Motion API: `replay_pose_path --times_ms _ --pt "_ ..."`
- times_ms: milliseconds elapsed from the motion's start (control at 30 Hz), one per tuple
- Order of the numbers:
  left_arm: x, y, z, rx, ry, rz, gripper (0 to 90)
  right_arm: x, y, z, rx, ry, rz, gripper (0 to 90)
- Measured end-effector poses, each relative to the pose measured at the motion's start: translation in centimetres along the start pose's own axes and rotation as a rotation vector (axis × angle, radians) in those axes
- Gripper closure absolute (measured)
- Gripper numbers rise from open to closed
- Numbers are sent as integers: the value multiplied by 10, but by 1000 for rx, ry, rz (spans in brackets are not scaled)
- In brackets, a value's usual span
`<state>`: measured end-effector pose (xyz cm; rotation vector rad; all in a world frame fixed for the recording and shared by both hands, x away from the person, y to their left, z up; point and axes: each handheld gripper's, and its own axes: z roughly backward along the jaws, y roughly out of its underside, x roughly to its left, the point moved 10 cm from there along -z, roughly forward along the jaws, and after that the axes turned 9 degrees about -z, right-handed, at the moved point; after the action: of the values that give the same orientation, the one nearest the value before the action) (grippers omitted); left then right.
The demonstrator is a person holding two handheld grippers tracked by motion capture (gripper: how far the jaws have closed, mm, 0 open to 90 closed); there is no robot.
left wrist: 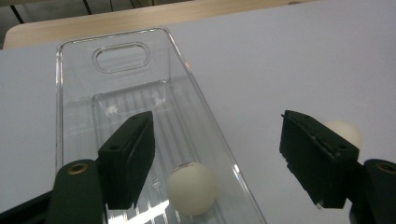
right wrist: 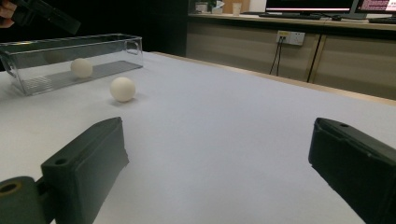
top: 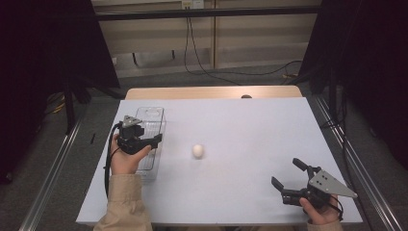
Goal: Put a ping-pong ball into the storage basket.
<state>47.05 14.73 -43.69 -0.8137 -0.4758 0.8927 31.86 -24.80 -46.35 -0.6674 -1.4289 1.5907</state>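
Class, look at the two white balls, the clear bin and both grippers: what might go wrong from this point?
1. The ball in the bin lies loose on the ribbed floor of the clear bin; the left gripper, open above it, might knock it.
2. The ball on the table is round and free, so a nudge may roll it away.
3. The right gripper is far from that ball.

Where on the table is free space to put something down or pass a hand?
Free: the wide stretch between the loose white ball and the right gripper, and the far half beyond. Crowded: the left edge, where the left gripper hangs over the clear bin holding another ball.
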Motion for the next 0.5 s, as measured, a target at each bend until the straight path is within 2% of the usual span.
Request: replay_pose_path --times_ms 500 --pt "-24 -4 -10 13 66 -37 211 0 0 0 0 0 -4 35"
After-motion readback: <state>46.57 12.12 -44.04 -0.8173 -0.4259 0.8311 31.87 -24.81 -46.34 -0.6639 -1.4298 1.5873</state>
